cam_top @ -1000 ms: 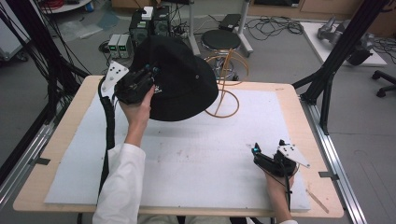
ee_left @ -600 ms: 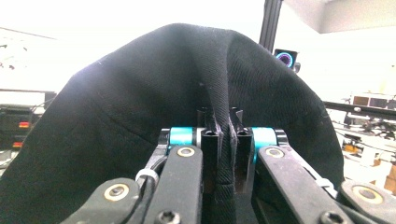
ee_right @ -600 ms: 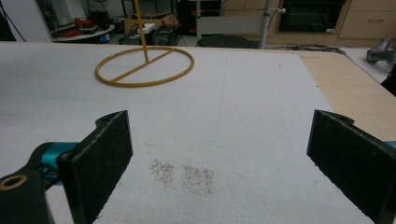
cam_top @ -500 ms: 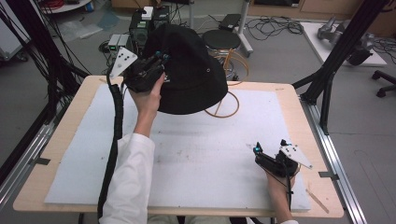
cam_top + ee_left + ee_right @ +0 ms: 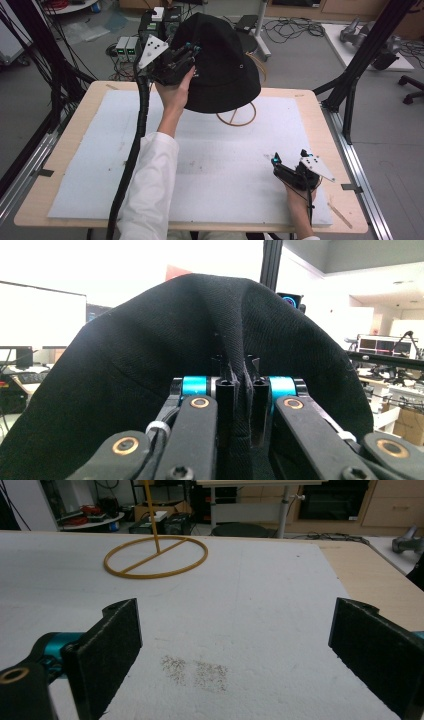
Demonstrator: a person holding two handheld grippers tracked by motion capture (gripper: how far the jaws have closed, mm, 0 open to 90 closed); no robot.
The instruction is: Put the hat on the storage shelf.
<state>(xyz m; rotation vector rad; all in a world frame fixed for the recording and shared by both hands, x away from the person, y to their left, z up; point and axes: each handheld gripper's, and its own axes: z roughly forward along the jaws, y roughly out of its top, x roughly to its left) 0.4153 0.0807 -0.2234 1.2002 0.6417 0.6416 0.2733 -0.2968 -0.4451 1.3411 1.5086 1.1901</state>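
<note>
A black bucket hat (image 5: 220,60) hangs in the air above the back of the table, over a yellow wire stand (image 5: 237,116). My left gripper (image 5: 187,52) is shut on a fold of the hat's brim; in the left gripper view the black cloth (image 5: 175,350) is pinched between the two jaws and drapes over them. My right gripper (image 5: 289,159) rests low near the table's front right, open, with nothing between its pads (image 5: 107,650). The right gripper view has the stand's ring base (image 5: 156,556) and upright rod farther back on the white mat.
A white foam mat (image 5: 200,165) covers most of the wooden table (image 5: 350,200). Black frame posts (image 5: 360,65) rise at the table's right and left. Beyond the back edge stand a stool, power boxes (image 5: 127,47) and cables on the floor.
My left gripper has lifted the hat higher and carried it to the right, over the wire stand. The right gripper has stayed in place, open.
</note>
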